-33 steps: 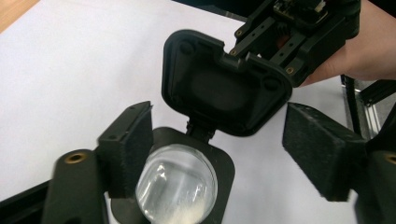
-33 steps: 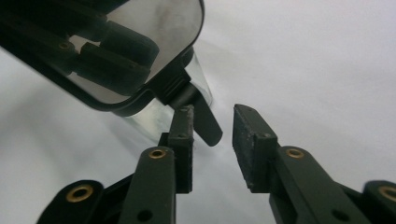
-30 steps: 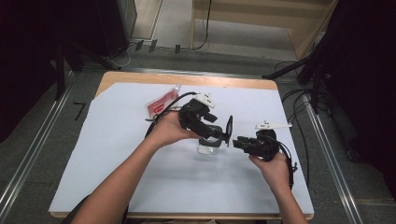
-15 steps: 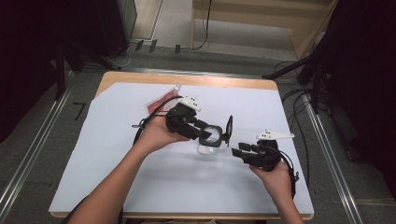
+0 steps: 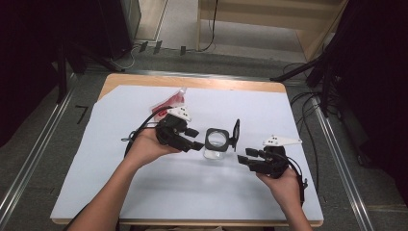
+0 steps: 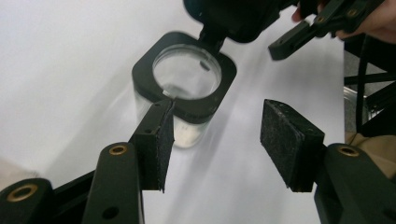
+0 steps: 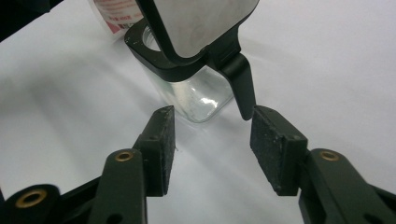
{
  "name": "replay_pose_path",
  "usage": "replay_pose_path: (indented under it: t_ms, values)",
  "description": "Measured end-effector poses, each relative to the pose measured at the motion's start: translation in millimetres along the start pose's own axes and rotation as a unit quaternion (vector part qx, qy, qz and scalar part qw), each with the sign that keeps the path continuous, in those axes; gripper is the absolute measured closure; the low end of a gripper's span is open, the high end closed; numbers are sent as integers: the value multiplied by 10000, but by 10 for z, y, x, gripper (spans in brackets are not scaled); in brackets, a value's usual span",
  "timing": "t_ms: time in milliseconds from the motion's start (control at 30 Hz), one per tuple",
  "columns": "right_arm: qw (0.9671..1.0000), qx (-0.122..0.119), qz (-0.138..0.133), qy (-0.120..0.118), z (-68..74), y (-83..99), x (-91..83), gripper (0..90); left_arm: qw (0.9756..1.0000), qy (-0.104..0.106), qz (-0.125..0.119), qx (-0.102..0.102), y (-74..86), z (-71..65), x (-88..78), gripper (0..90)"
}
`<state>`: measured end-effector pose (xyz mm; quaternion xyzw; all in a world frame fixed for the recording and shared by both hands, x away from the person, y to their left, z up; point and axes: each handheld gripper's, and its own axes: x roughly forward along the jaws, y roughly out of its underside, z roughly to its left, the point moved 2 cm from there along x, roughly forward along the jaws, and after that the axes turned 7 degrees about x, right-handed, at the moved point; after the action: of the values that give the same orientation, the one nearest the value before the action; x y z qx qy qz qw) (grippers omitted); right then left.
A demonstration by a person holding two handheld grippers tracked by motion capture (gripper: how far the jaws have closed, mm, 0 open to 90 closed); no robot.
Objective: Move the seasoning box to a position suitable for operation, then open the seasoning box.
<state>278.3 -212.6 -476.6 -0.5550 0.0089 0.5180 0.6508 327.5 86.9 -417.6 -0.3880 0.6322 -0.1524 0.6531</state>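
Note:
A clear square jar (image 5: 215, 147) with a black rim stands mid-table, its hinged lid (image 5: 235, 132) flipped up on the right side. My left gripper (image 5: 198, 144) sits just left of the jar, open. Its jaws have just been opening, with nothing between them. In the left gripper view its left pad (image 6: 160, 142) lies by the jar's rim (image 6: 184, 77). My right gripper (image 5: 243, 160) is open to the right of the jar, its jaws also just opening and empty. In the right gripper view the jar (image 7: 198, 95) and the lid's tab (image 7: 243, 88) are just beyond the pads (image 7: 164, 144).
A red and clear packet (image 5: 169, 102) lies behind the left hand on the white sheet (image 5: 120, 144) covering the wooden table (image 5: 202, 83). Cables trail from both grippers. Metal rails and dark stands flank the table.
My left gripper has drawn back to the left and a little nearer the person, off the top of the jar. The right gripper has barely shifted. The lid stays up.

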Motion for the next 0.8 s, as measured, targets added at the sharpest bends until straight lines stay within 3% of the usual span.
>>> replay_pose_path:
  t_ms: [467, 633, 667, 700, 733, 767, 800]
  values:
    - [10000, -5, 66, 18, -29, -3, 51, 519, 9996, -107, -38, -255, 198, 80, -174, 429]
    - [10000, -27, 45, 11, -47, -11, 62, 643, 9991, -219, -50, -346, 281, 103, -270, 426]
    - [10000, -22, 21, -8, -52, -14, 68, 722, 9990, -260, -50, -365, 318, 119, -318, 426]
    - [10000, -22, 21, -8, -52, -14, 68, 722, 9990, -260, -50, -365, 318, 119, -318, 426]
    - [10000, -6, 14, 11, -58, -17, 80, 798, 9986, -298, -71, -427, 357, 128, -357, 426]
    - [10000, -6, 14, 11, -58, -17, 80, 798, 9986, -298, -71, -427, 357, 128, -357, 431]
    - [10000, 11, 35, 24, -59, -18, 96, 854, 9986, -302, -91, -435, 376, 137, -377, 439]
